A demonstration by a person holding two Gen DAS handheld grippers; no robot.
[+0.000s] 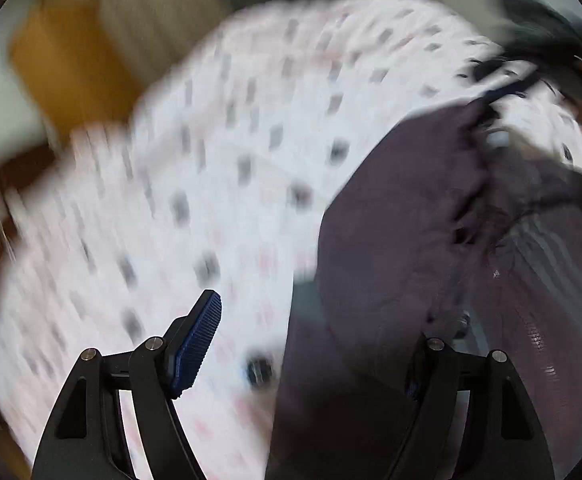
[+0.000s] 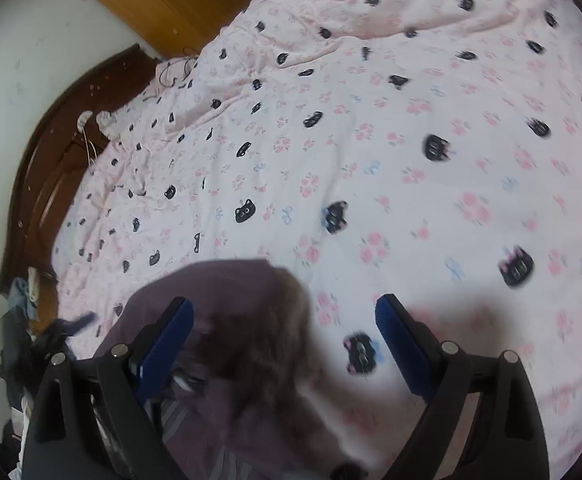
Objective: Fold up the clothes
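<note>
A bed sheet [image 2: 371,140] printed with cats and roses fills both views, with a dark headboard [image 2: 47,168] at nine o'clock. The left gripper [image 1: 315,344] is spread, a purple garment [image 1: 403,216] bunched from its five to one o'clock. The right gripper [image 2: 283,320] is spread too, with the garment at seven o'clock, nearer its left finger.

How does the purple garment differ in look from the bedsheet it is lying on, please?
The purple garment is dark, plain purple; the bedsheet is pale pink, printed with black cat faces and pink flowers. The garment is bunched in a small heap, while the bedsheet spreads wide, only lightly wrinkled. Both are soft fabric.
</note>
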